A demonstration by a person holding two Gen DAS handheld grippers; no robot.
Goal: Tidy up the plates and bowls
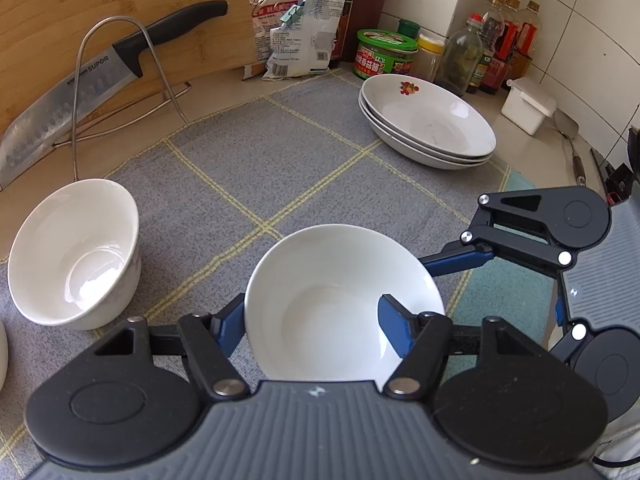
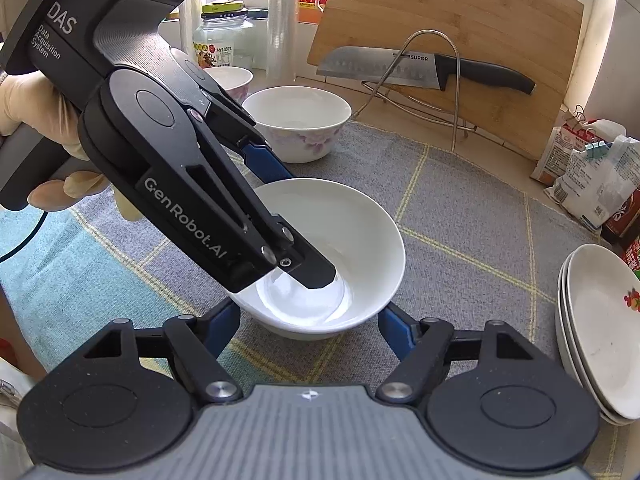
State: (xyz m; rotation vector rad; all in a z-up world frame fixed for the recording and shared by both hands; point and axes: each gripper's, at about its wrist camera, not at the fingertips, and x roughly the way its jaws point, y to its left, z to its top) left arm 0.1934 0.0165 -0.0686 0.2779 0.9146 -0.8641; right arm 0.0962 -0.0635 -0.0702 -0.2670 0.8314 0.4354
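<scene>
Clearly the white bowl (image 2: 340,240) is sitting on the grey mat (image 1: 248,176), in front of the plate stack (image 1: 432,128). It is looking rigid, glazed, slippery and breakable, so its rim is the likely place to grip. The left hand-held gripper (image 1: 312,320) is straddling one wall, pads not visibly pressing; the right hand-held gripper (image 2: 310,320) is standing open around the base.
</scene>
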